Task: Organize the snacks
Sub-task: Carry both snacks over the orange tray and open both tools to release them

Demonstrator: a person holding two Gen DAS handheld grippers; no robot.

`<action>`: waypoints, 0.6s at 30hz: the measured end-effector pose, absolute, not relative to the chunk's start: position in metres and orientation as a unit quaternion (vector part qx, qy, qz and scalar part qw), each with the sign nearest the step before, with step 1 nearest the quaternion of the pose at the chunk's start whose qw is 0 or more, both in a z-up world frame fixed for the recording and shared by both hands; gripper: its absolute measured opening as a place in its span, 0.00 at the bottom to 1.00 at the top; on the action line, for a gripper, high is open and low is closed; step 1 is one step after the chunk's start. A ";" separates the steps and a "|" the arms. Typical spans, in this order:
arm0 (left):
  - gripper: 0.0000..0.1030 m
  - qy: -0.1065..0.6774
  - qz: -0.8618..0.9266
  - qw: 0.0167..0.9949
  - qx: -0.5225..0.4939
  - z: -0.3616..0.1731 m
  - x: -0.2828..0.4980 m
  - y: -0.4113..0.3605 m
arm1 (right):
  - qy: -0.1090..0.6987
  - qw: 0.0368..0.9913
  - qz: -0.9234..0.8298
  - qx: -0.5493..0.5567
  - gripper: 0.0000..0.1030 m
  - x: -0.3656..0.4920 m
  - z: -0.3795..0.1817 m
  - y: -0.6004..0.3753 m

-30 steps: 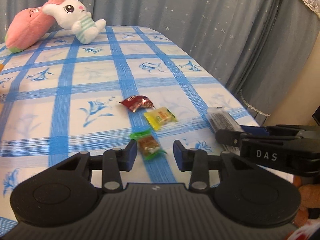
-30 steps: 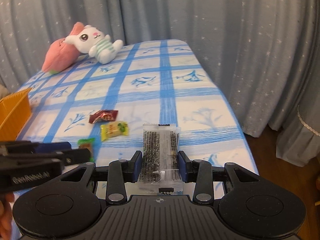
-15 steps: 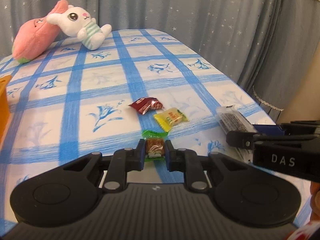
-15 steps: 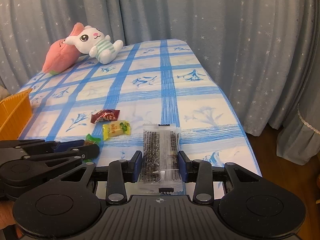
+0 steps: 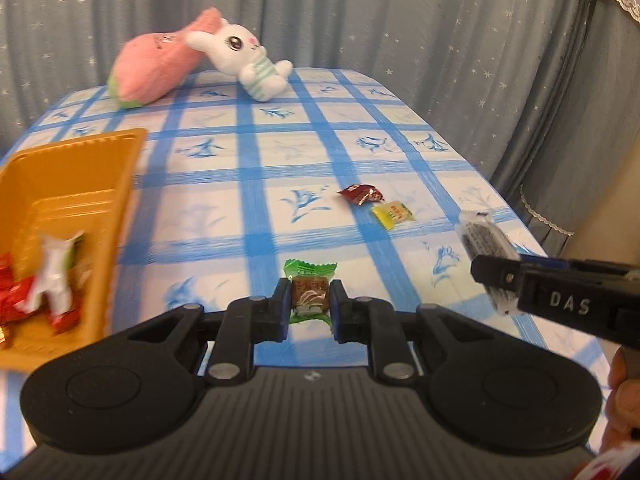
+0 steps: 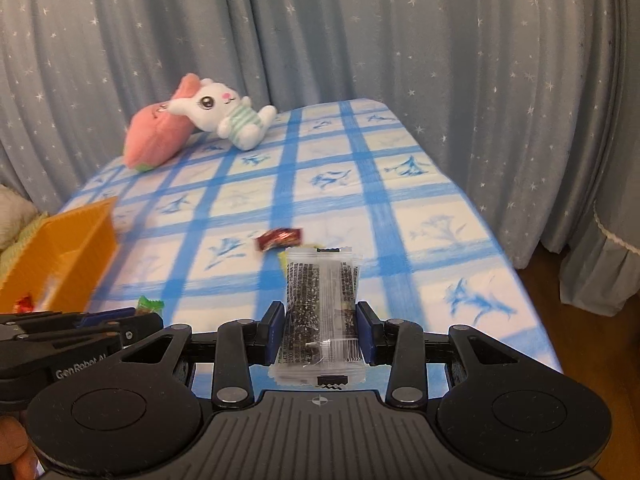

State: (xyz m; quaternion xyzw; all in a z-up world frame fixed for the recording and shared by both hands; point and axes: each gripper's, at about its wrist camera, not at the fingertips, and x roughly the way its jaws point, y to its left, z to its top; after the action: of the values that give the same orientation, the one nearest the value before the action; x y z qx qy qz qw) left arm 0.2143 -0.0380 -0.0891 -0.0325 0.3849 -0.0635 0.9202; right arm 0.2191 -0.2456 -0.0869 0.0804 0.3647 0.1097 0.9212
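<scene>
Left tongs [image 5: 309, 307] clamped on green-wrapped candy [image 5: 309, 289], right tongs [image 6: 320, 334] on clear sesame-bar packet [image 6: 322, 304], both carried above the table's [image 5: 280, 160] near edge, apparently bound for the orange tray [image 5: 80, 184] at its left edge.

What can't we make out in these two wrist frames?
- Orange tray: cut off by the left edge in the left wrist view; its contents are motion-blurred.
- Yellow snack: in the right wrist view, almost wholly hidden behind the clear sesame packet.
- Green snack: its label is too small to read, and its sides are covered by the left gripper fingers.
</scene>
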 end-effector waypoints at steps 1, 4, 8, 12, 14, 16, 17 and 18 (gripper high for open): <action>0.17 0.385 -0.062 0.920 -0.032 -0.084 0.207 -0.034 | 0.365 0.920 0.110 0.084 0.37 0.212 -0.084 -0.242; 0.17 0.384 -0.054 0.921 -0.029 -0.073 0.187 -0.022 | 0.368 0.919 0.111 0.089 0.37 0.194 -0.076 -0.230; 0.17 0.380 -0.046 0.923 -0.032 -0.059 0.163 -0.007 | 0.370 0.918 0.113 0.088 0.37 0.171 -0.064 -0.216; 0.17 0.374 -0.041 0.926 -0.032 -0.045 0.144 0.006 | 0.367 0.919 0.118 0.081 0.37 0.152 -0.052 -0.203; 0.17 0.372 -0.038 0.927 -0.032 -0.040 0.137 0.011 | 0.366 0.920 0.122 0.077 0.37 0.144 -0.047 -0.197; 0.17 0.370 -0.035 0.928 -0.033 -0.036 0.131 0.016 | 0.364 0.920 0.126 0.075 0.37 0.138 -0.042 -0.192; 0.17 0.369 -0.033 0.928 -0.032 -0.033 0.129 0.019 | 0.363 0.920 0.129 0.073 0.37 0.135 -0.040 -0.189; 0.17 0.368 -0.031 0.929 -0.033 -0.031 0.126 0.022 | 0.362 0.920 0.131 0.070 0.37 0.132 -0.038 -0.186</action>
State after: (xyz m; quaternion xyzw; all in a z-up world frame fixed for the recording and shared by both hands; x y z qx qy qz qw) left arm 0.1261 0.0218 -0.0314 -0.0328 0.3675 -0.0310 0.9289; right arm 0.1325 -0.1861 -0.0381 0.0705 0.3617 0.1313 0.9203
